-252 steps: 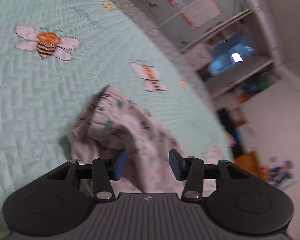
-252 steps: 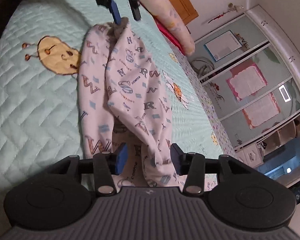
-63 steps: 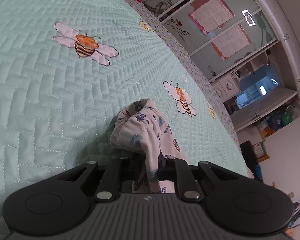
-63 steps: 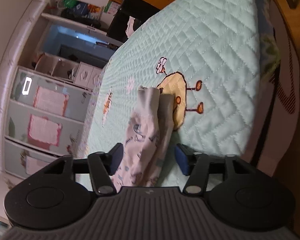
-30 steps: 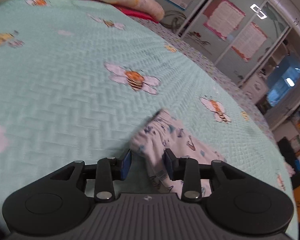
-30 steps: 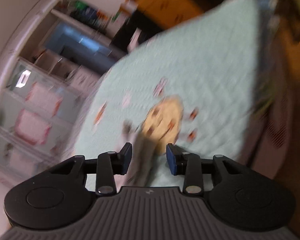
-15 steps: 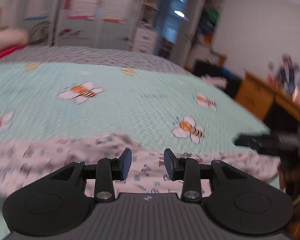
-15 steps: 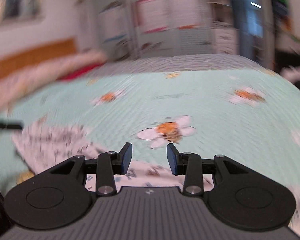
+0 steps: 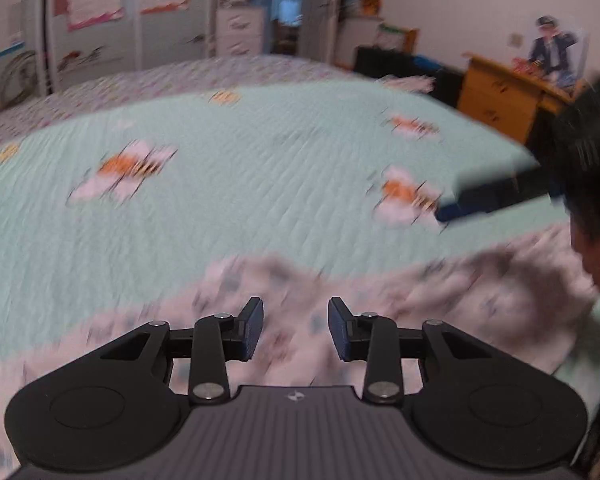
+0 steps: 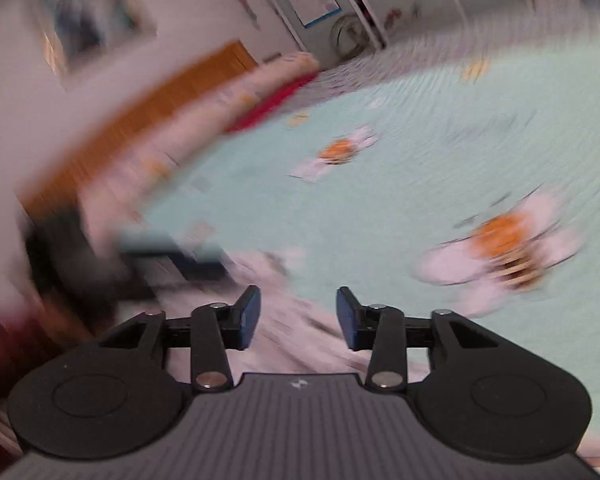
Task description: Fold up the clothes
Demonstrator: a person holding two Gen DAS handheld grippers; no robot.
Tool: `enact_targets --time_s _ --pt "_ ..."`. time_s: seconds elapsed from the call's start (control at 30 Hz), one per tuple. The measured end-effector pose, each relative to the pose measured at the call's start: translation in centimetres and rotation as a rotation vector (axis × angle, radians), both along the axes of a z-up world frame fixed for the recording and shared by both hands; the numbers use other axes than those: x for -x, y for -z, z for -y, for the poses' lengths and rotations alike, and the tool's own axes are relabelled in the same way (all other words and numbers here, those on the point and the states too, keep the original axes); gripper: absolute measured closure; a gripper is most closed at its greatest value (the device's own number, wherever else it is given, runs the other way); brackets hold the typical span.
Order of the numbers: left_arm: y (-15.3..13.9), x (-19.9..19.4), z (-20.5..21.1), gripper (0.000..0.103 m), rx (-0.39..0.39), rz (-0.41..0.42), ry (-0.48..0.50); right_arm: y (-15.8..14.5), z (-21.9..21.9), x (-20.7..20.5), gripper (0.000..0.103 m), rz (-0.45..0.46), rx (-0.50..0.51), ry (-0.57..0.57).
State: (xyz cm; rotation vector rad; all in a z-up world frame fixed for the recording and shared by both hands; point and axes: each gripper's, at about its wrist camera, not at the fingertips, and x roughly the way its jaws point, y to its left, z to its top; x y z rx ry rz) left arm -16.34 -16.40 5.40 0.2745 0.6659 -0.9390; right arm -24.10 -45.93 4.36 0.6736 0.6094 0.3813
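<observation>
A white garment (image 9: 460, 292) with small blue print lies stretched in a long strip across the near side of the mint quilted bedspread (image 9: 260, 184). My left gripper (image 9: 296, 328) hovers over its middle, open, the cloth showing below the gap and not pinched. My right gripper (image 10: 298, 318) is over the garment (image 10: 268, 264) too; its jaws are opening and no cloth is pressed between the pads. Each gripper shows blurred in the other's view: the right gripper (image 9: 480, 196) at the right, the left gripper (image 10: 172, 248) at the left.
Bee pictures (image 10: 500, 240) dot the bedspread. A long pillow (image 10: 260, 84) and wooden headboard (image 10: 140, 120) lie at the far left in the right wrist view. Wardrobe doors (image 9: 100, 20) and an orange desk (image 9: 500, 96) stand beyond the bed. A person's hand (image 9: 596, 248) is at the right.
Both views have swung round and rolled level. The bunched cloth that stood between each pair of jaws now lies spread out flat below them. The right jaws stand wider.
</observation>
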Motion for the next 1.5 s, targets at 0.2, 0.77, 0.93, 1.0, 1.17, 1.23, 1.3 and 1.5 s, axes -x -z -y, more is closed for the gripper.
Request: enact_targets --time_s 0.2,0.77,0.93,1.0,1.17,1.23,1.3,1.5 --pt "2.5 1.5 -2.5 0.065 0.033 -0.023 -0.059 4.9 -1.2 -7.9 0.051 -0.199 -0.259 -0.038" --pt "3.6 1.6 -3.5 0.063 0.131 -0.030 -0.072 2.6 -10.5 -9.3 0.046 -0.157 0.044 -0.322" --pt "3.8 1.7 -3.5 0.063 0.135 -0.024 -0.071 3.6 -9.8 -11.0 0.046 -0.226 0.002 -0.248" --pt "3.9 1.6 -3.5 0.063 0.139 -0.025 -0.072 4.4 -10.3 -11.3 0.045 -0.265 -0.097 -0.261" --pt "4.2 1.5 -3.6 0.063 0.153 -0.028 -0.073 5.7 -10.8 -11.6 0.045 -0.343 -0.235 -0.185" --pt "4.2 1.5 -3.5 0.063 0.152 -0.027 -0.072 6.5 -10.4 -12.7 0.046 -0.383 -0.330 -0.135" --pt "4.3 1.4 -3.5 0.063 0.150 -0.033 -0.072 6.6 -9.5 -13.5 0.050 -0.377 -0.360 -0.042" --pt "4.4 1.4 -3.5 0.063 0.148 -0.032 -0.073 6.2 -8.6 -13.9 0.046 -0.308 -0.342 -0.025"
